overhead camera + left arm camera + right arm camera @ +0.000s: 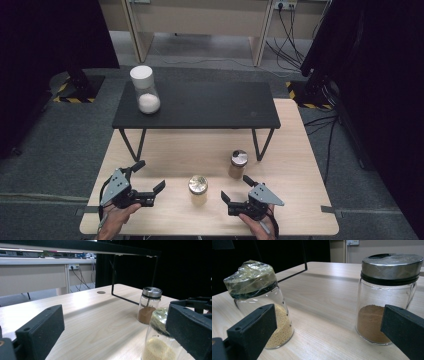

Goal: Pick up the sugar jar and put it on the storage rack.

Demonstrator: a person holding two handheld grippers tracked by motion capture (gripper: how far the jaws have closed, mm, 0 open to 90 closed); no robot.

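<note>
In the lower left of the high view, the left gripper [149, 176] is hovering over the wooden tabletop [165, 150] with its jaws standing wide apart, released and holding nothing. In the upper left of that view, a tall jar with a white lid [144, 89] is standing on the left end of a black raised shelf [210, 105], with white powder at its bottom.

In the lower middle, a jar with a foil-wrapped top [198, 189] is standing on the tabletop between the two grippers, near both but touching neither. It is holding pale yellow grains. In the left gripper view this jar [157, 345] is showing at the lower right, partly behind the right-hand jaw.

A little up and to the right, a jar with a metal lid [238, 163] is standing just before the shelf's leg, with brown powder inside.

In the lower right, the right gripper [236, 189] is also released, its jaws spread apart and empty. In the right gripper view, the two jars are standing apart, one beyond each jaw.
</note>
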